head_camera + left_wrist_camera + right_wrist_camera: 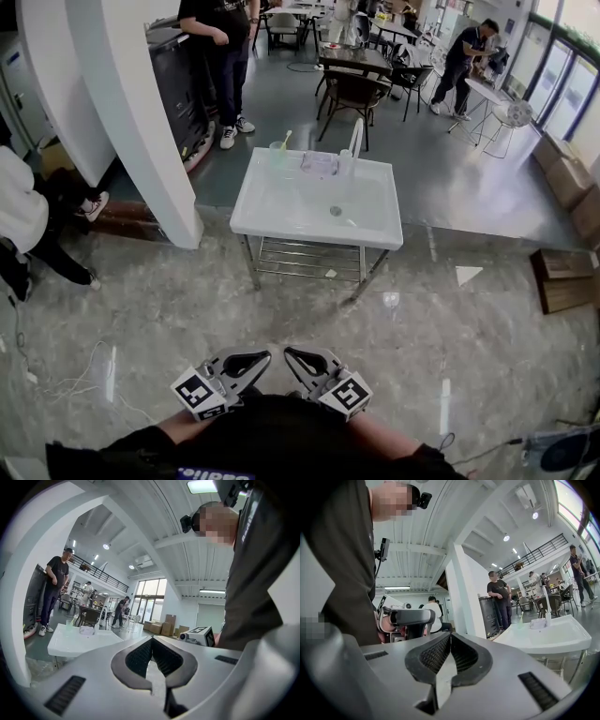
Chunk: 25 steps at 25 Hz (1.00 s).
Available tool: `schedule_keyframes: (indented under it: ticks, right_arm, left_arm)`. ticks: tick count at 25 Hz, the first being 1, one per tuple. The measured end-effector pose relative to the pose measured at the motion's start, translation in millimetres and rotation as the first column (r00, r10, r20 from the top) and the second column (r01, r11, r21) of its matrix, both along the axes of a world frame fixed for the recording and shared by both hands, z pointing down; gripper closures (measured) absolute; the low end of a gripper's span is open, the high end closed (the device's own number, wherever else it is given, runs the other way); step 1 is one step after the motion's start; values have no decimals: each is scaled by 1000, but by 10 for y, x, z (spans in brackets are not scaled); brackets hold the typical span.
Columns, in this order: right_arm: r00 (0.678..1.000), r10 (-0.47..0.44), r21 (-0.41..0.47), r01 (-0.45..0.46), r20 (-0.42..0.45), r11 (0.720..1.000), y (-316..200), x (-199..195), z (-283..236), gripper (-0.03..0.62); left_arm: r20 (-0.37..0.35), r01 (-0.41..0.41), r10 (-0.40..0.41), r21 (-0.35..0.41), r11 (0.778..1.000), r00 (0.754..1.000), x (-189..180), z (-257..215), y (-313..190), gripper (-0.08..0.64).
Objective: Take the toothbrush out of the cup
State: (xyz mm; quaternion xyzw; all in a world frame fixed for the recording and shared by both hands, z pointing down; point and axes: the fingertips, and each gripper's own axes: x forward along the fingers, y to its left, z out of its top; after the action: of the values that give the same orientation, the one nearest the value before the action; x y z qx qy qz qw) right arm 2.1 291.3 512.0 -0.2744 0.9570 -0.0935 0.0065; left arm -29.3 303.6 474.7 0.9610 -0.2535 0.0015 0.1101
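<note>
White sink (272, 221), toothbrush (284, 141) in cup (277, 152); left gripper (262, 356), right gripper (293, 356) closed, empty

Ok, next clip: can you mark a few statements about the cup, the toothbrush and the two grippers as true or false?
1. The toothbrush stands in the cup. True.
2. The left gripper holds the toothbrush. False: it is shut on nothing, close to the person's body.
3. The cup sits at the far left corner of the sink. True.
4. The right gripper hovers over the sink. False: it is shut and held near the body, with open floor between it and the sink.
</note>
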Motion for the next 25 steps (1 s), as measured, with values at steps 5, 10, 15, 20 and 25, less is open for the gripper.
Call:
schedule_keyframes:
  ticks: [5, 10, 15, 20, 25]
  right_arm:
    - [1000, -1, 1, 1, 0, 1000, -112, 92, 37, 580]
    - [1000, 6, -3, -6, -4, 1000, -259, 119, 88, 580]
    - [999, 31, 7, -31, -20, 1000, -571, 125, 127, 580]
    - [998, 61, 8, -61, -21, 998, -932, 59, 70, 580]
    - [996, 80, -6, -80, -32, 997, -1370, -92, 49, 580]
  left_arm:
    - [3, 7, -7, -5, 1000, 1000, 77, 38, -113, 551]
    - [0, -2, 2, -7, 1000, 1000, 104, 100, -274, 551]
    - [-8, -23, 23, -14, 1000, 1000, 87, 152, -613, 551]
    - [6, -62, 62, -1, 998, 998, 33, 160, -993, 551]
    - [9, -81, 81, -5, 997, 997, -133, 144, -1471, 550]
